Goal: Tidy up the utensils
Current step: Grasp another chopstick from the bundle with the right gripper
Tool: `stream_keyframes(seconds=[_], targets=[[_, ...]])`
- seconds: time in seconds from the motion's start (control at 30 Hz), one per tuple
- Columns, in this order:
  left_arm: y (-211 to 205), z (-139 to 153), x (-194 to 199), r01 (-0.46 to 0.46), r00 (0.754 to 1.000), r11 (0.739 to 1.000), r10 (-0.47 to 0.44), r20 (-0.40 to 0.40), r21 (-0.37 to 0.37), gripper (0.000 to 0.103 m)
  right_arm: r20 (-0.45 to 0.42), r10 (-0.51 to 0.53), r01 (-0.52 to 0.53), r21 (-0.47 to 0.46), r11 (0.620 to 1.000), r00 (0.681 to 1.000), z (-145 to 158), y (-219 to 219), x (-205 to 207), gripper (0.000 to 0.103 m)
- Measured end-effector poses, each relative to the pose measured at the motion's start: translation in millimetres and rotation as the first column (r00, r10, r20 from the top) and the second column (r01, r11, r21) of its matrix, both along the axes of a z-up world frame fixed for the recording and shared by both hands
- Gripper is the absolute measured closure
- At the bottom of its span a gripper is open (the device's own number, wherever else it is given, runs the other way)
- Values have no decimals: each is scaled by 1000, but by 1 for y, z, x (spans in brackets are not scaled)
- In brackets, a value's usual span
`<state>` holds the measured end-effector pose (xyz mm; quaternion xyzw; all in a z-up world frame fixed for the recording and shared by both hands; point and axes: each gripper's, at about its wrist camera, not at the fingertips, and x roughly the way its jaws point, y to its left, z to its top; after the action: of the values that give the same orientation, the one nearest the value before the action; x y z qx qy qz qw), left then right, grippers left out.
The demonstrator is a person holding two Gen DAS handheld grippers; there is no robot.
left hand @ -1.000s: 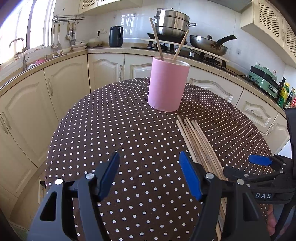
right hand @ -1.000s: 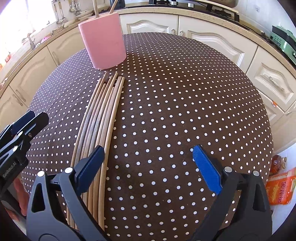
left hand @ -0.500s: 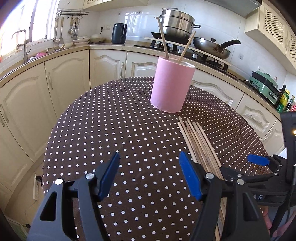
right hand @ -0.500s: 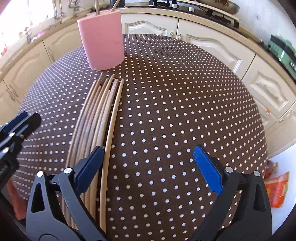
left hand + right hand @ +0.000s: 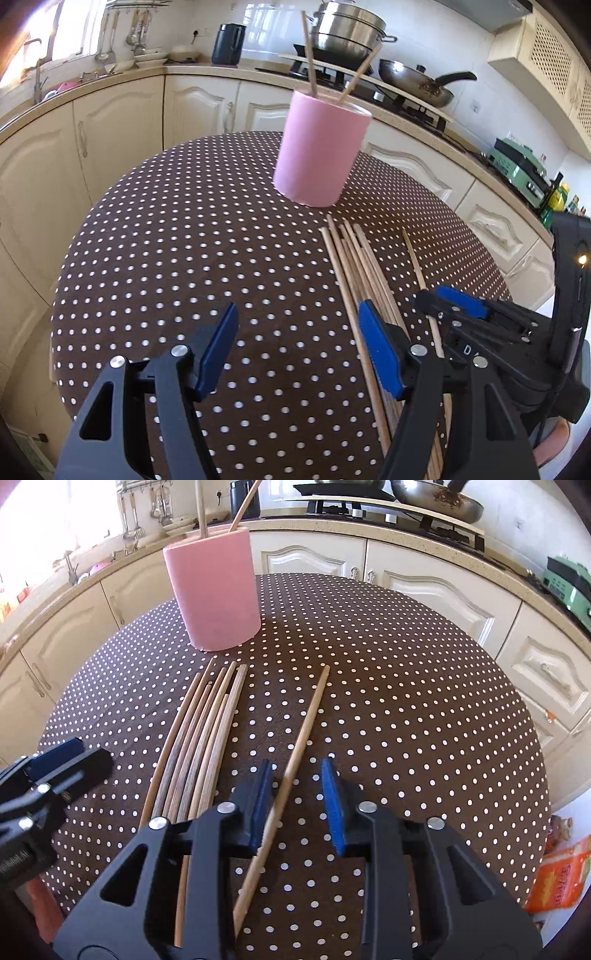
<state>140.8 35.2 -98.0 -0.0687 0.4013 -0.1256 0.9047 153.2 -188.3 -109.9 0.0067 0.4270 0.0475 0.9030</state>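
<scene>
Left wrist view: the left claw [image 5: 295, 347] hangs half open and empty over the dotted brown bench [image 5: 155, 258], idle. Right wrist view: the right claw [image 5: 295, 801] is closing around one thin wooden chopstick [image 5: 306, 723], pads not yet pressing, separated from the chopstick bundle [image 5: 199, 738] near the pink cylindrical holder [image 5: 214, 594] for pickup.

Cup [image 5: 216, 590] stands at the far side of the counter [image 5: 424, 709], two sticks [image 5: 309, 55] standing in it. In front of it lies the bundle of sticks [image 5: 199, 738]. One single stick [image 5: 295, 753] lies apart to its right, between the right gripper [image 5: 297, 801] fingers.
</scene>
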Motion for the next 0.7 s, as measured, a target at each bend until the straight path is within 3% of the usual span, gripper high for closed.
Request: stream_keyframes(seconds=[0.27, 0.43, 0.7], targets=[[-30, -2, 6, 23, 999, 992, -19, -29, 124, 36, 0, 9, -9, 60, 998, 1000, 1, -9, -12, 81], [-39, -8, 12, -2, 998, 982, 14, -63, 187, 36, 7, 3, -4, 92, 996, 1000, 0, -20, -20, 81], [-46, -9, 16, -7, 997, 980, 23, -78, 200, 36, 10, 18, -19, 121, 992, 1000, -2, -30, -31, 81]])
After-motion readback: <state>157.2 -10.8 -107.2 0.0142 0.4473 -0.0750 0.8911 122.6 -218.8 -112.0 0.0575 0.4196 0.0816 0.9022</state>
